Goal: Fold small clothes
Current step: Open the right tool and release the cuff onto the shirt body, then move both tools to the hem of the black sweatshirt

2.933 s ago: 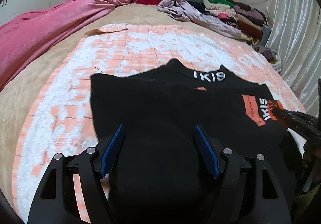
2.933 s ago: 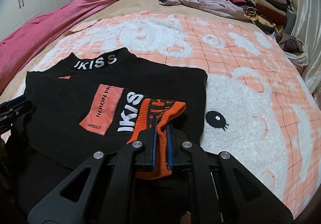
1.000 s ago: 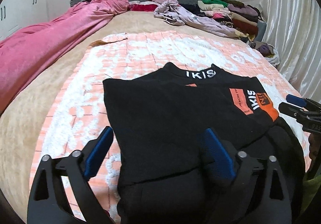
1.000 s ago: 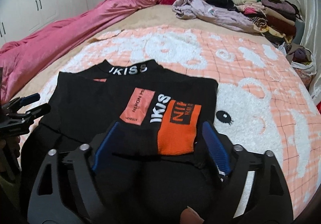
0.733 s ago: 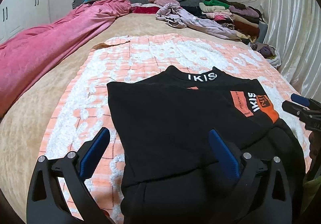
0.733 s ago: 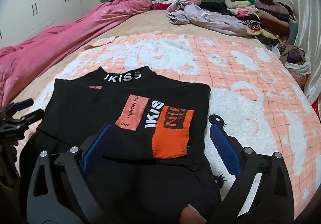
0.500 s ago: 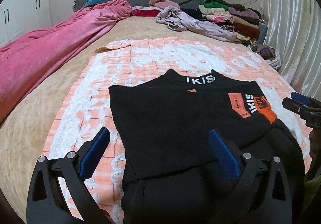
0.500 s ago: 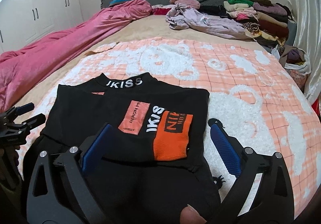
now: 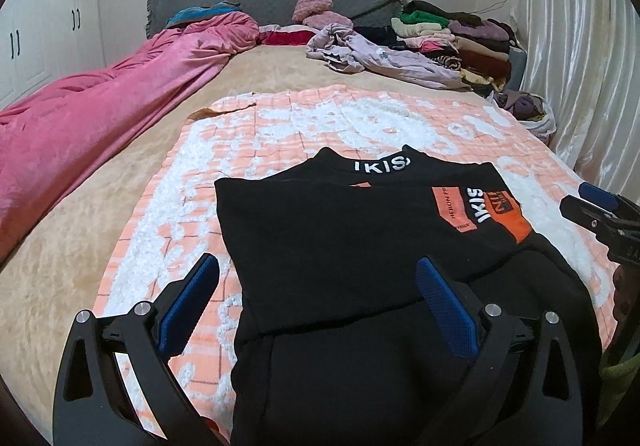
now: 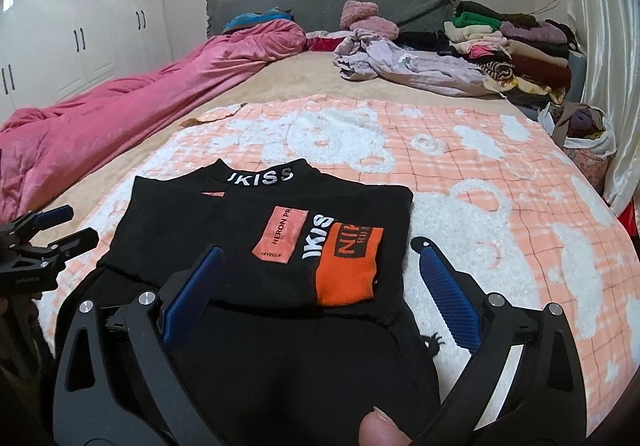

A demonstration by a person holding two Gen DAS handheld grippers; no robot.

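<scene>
Folding step: both sleeves lie across the chest of the black top [image 9: 340, 246], so I judge the sideways folds done and the lengthwise fold up next.
Left gripper [image 9: 316, 296]: near left of the garment, jaws spread wide and empty, one blue pad over the blanket [image 9: 280, 126], the other over black cloth.
Black top: flat on the near part of the peach-and-white blanket, collar on the far side, hem running out of view near the cameras.
Orange cuff [image 10: 348, 266]: resting on the right half of the chest, just beside the pink label.
Right gripper [image 10: 320, 286]: near right, its jaws have just been opening and now stand wide, straddling the cuff with no pad on it.
Next move: I judge each gripper must drop to the near hem, pinch a corner, and carry it far toward the collar.
</scene>
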